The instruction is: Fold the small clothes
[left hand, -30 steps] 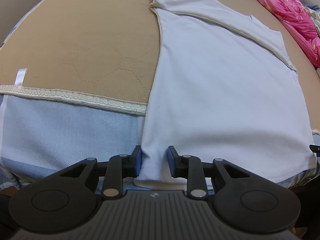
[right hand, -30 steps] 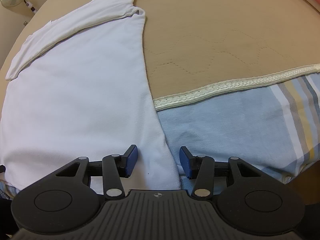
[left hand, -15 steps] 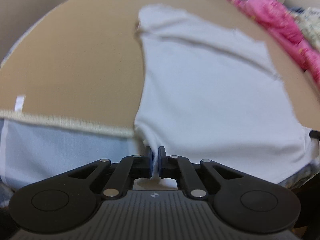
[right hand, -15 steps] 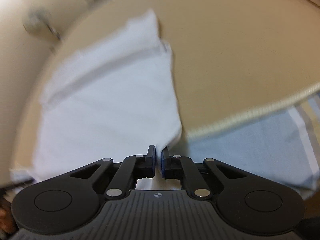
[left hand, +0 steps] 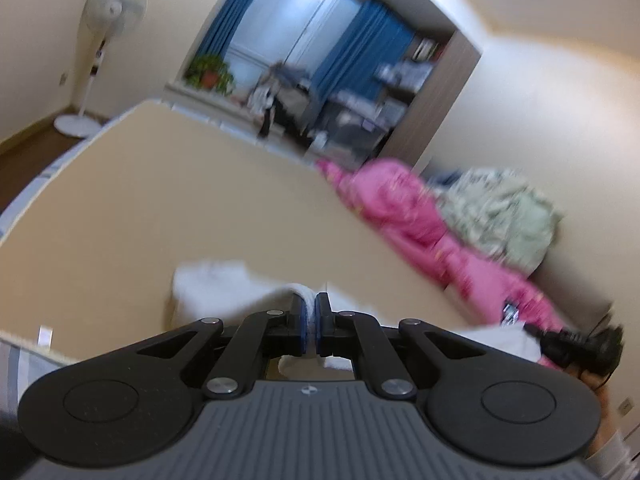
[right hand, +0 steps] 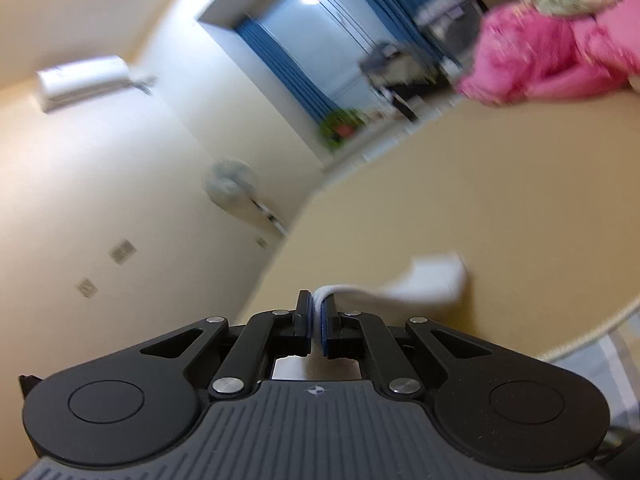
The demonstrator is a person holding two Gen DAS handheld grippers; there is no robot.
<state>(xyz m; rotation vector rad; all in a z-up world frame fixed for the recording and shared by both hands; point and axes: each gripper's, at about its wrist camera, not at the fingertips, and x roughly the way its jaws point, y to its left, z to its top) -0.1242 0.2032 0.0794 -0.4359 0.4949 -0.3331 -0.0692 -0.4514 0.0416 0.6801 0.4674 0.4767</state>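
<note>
My left gripper is shut on the hem of a small white shirt, raised above the tan bed cover. The cloth bunches between the blue pads and trails away toward the far part of the shirt, which still lies on the cover. My right gripper is shut on the other hem corner of the white shirt; a thin white fold runs out from between its pads. The right gripper also shows as a dark shape at the right edge of the left wrist view. Both views are blurred.
A pink quilt and a pale floral bundle lie along the bed's far right side. A standing fan is by the left wall, blue curtains and a potted plant behind the bed. Striped sheet shows at the near edge.
Both grippers closed on the shirt's hem corners, then rose and tilted up. The views swung from looking down on the flat shirt to looking across the bed into the room.
</note>
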